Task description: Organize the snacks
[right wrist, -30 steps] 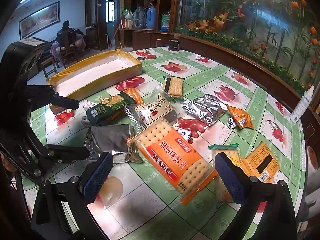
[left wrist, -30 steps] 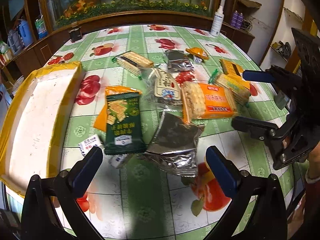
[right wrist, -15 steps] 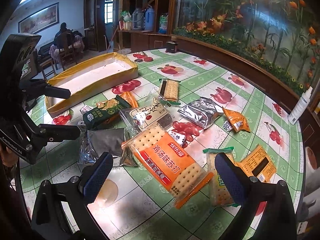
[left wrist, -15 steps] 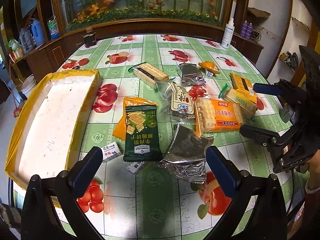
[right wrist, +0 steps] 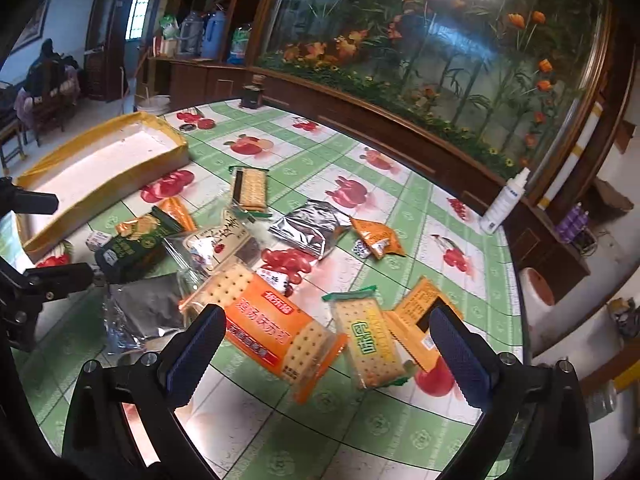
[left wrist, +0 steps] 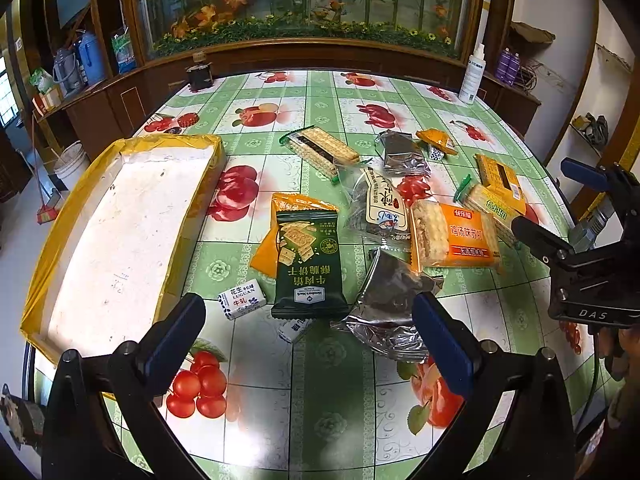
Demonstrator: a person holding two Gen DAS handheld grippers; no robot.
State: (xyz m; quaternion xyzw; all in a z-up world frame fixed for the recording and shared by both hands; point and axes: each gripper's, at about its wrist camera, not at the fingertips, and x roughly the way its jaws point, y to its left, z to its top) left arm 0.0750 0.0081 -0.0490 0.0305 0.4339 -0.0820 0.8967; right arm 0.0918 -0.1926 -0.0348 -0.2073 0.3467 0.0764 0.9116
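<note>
Left tool (left wrist: 308, 330) and right tool (right wrist: 324, 340) agape.

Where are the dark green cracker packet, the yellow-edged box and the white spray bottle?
dark green cracker packet (left wrist: 308, 258), left wrist view, front middle.
yellow-edged box (left wrist: 198, 196), left wrist view, right wall.
white spray bottle (right wrist: 505, 202), right wrist view, body.

Left wrist view: from above the near table edge, facing the glass-fronted flower display (left wrist: 304, 0), low over the dark green cracker packet (left wrist: 308, 256). Right wrist view: further right of that display (right wrist: 420, 48), angled leftward, close over the orange cracker packet (right wrist: 272, 328). Shared by both: the scattered snacks and yellow-edged white tray (left wrist: 80, 216) (right wrist: 52, 172).
</note>
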